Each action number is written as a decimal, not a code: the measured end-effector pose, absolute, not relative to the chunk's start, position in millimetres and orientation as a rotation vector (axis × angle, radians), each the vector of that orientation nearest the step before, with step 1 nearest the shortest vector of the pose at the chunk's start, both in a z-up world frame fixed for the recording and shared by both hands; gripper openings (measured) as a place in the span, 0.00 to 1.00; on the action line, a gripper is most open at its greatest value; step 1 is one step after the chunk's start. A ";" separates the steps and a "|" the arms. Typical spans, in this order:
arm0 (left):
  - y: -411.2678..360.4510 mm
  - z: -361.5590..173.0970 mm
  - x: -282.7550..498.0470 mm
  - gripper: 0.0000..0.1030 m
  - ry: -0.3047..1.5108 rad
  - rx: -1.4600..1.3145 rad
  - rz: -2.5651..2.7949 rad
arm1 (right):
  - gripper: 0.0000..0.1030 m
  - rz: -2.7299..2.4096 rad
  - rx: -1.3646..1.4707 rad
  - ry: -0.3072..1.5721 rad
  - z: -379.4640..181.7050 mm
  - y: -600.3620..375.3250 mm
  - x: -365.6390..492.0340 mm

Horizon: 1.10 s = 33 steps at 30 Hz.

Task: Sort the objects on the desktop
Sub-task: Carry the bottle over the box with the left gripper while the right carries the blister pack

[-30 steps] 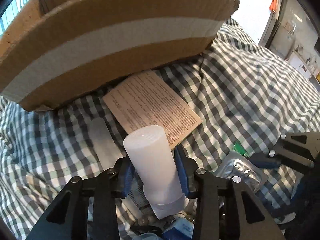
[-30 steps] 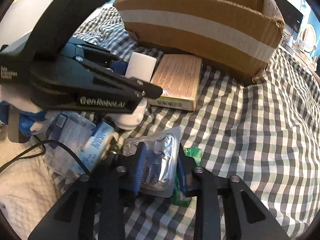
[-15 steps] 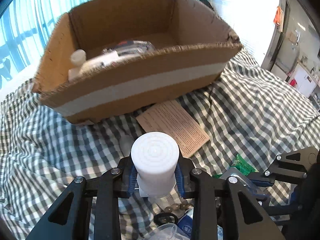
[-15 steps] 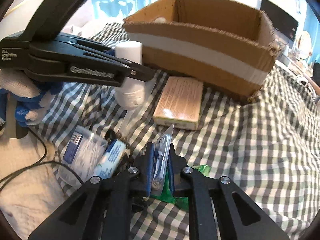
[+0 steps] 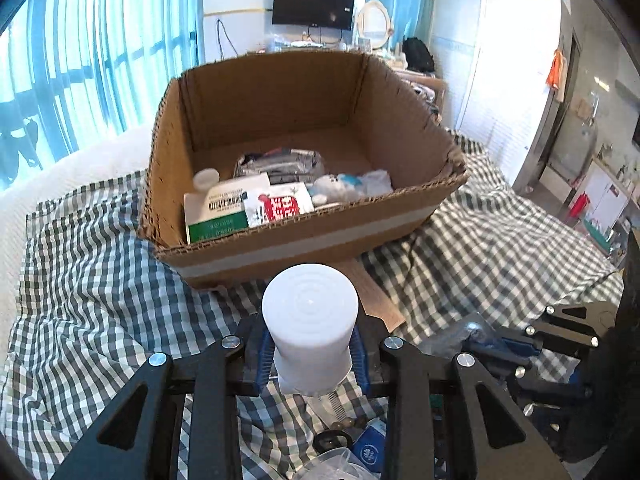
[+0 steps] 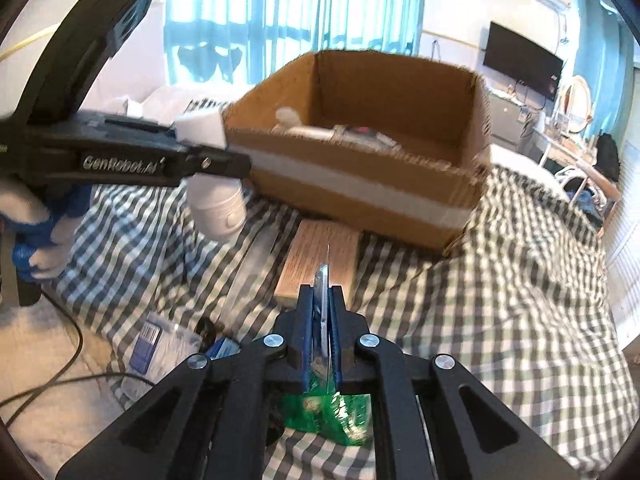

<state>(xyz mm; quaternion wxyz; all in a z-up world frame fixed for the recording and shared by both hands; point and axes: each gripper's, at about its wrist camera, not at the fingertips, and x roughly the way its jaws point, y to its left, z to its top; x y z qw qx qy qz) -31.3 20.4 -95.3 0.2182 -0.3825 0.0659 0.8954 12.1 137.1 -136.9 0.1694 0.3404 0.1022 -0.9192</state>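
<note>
My left gripper (image 5: 310,354) is shut on a white plastic bottle (image 5: 310,320), held upright above the checked cloth and just short of the cardboard box (image 5: 304,244). The same bottle (image 6: 214,200) shows in the right wrist view, hanging from the left gripper's fingers (image 6: 208,164). My right gripper (image 6: 321,320) is shut on a thin silver blister pack (image 6: 321,280), seen edge-on and lifted off the cloth. The box (image 6: 360,188) holds several packets and a small bottle.
A flat brown printed carton (image 6: 320,256) lies on the checked cloth before the box. A green wrapper (image 6: 328,420), a blue-and-white packet (image 6: 160,344), a clear tube and a black cable (image 6: 60,380) lie near the front. A gloved hand (image 6: 36,232) grips the left tool.
Both grippers rose off the cloth. The bottle came up so the box interior now shows. The right jaws closed flat on the blister pack, which turned edge-on and lifted.
</note>
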 end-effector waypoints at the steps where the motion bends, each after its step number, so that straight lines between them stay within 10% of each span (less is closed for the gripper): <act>1: 21.2 -94.8 -31.0 0.31 0.178 -1.053 2.479 | 0.06 -2.623 0.956 0.288 -133.1 138.9 12.0; 33: 5.5 20.4 -2.2 0.31 -0.072 -0.609 2.652 | 0.07 -2.779 0.414 0.185 1.9 133.5 16.0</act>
